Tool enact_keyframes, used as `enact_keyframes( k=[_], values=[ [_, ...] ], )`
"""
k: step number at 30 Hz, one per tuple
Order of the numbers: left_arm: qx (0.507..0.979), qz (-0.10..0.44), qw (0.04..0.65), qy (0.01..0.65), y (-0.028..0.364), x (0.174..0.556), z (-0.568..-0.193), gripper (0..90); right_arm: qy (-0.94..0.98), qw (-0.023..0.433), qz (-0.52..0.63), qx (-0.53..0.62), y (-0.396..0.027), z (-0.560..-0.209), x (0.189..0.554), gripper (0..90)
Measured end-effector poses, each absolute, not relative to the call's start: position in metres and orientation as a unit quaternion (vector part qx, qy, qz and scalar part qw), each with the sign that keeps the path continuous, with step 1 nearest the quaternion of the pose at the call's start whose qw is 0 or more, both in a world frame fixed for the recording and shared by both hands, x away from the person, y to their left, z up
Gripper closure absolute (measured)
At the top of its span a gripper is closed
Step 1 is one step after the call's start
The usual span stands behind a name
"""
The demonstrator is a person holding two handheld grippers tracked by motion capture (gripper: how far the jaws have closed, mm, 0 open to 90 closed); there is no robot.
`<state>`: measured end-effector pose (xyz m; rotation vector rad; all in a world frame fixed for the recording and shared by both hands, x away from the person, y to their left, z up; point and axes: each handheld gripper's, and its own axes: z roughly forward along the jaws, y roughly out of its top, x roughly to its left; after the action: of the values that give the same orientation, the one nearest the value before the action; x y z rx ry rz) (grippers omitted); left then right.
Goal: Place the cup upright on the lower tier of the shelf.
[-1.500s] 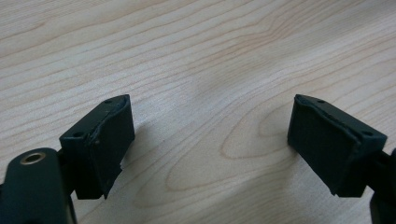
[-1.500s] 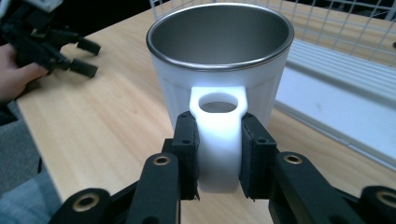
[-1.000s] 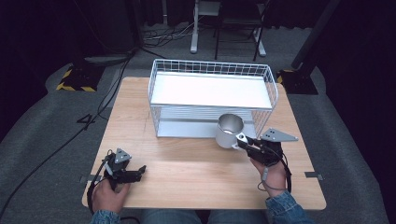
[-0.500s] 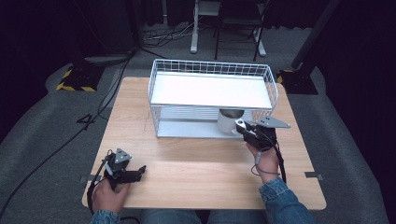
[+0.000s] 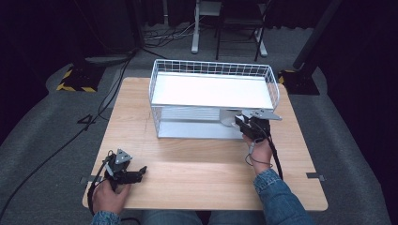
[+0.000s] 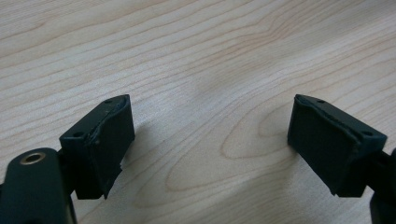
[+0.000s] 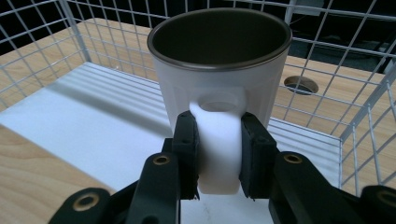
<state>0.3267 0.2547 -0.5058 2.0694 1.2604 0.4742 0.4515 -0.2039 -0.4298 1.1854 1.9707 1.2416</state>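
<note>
A white mug (image 7: 219,79) with a dark inside stands upright in the lower level of the white wire rack (image 5: 213,70), its handle (image 7: 218,140) facing me. My right gripper (image 7: 218,154) is shut on that handle. From the high view the mug (image 5: 228,118) peeks out under the rack's top shelf, just ahead of the right gripper (image 5: 243,121). My left gripper (image 5: 141,171) rests near the table's front left, and its jaws (image 6: 210,140) stand open over bare wood.
The rack (image 7: 327,60) has wire walls around the mug and a white floor (image 7: 107,126). A round hole (image 7: 300,85) in the wooden table (image 5: 206,164) lies beyond the rack. Cables and stand legs (image 5: 225,42) sit on the floor behind.
My right gripper has carried the mug forward from in front of the rack into its lower level. The left gripper has stayed put.
</note>
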Motion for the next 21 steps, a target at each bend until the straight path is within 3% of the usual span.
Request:
enact_keyframes(
  k=[21],
  values=[
    [0.791,0.181,0.330,0.482,0.255,0.327,-0.506,15.0,0.728,0.260,0.448,0.449,-0.200,-0.444,0.460,71.4]
  ],
)
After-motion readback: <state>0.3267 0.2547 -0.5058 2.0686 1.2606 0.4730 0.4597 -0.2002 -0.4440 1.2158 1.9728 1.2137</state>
